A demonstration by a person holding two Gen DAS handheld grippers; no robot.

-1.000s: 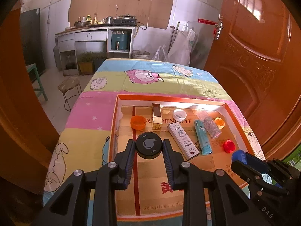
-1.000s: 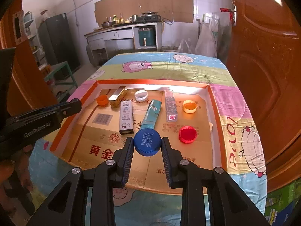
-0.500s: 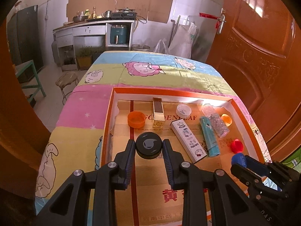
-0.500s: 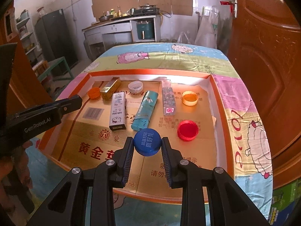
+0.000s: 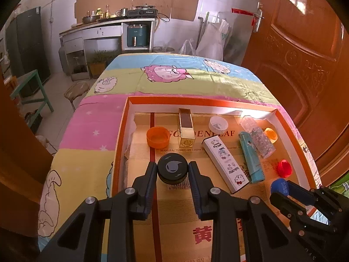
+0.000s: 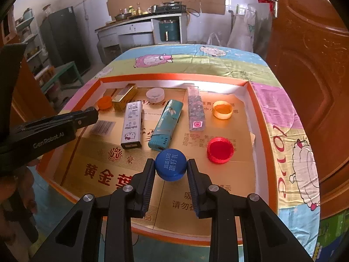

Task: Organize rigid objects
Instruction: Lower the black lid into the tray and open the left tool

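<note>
Orange-rimmed and lined with flattened gold cardboard, one shallow tray (image 6: 259, 118) sits on a table under a cartoon-sheep cloth (image 5: 174, 74). Six caps and four long items can be counted.

Four caps lie loose on the cardboard: an orange cap (image 5: 158, 137) near the tray's left wall, mouth up; a white cap (image 5: 218, 124) toward the far wall; a yellow-orange cap (image 6: 222, 109) toward the right side, mouth up; and a red ribbed cap (image 6: 220, 149) nearer the front right.

The other two caps are held. The left gripper (image 5: 172, 171) has its jaws closed part-way onto a black cap (image 5: 172, 169) with a grey drop-shaped mark on top; it hangs above the cardboard near the tray's left front, beside a printed barcode. The right gripper (image 6: 171, 167) is likewise clamped on a blue cap (image 6: 171, 164), ribbed at the edge and printed with white characters, above the front middle of the tray, between the red cap and the teal lighter.

Four long items lie in a row, ends pointing front to back: a gold box (image 5: 186, 128), a white cartoon-printed lighter (image 6: 132, 124), a teal lighter (image 6: 165, 124) and a clear speckled lighter (image 6: 195, 108).
</note>
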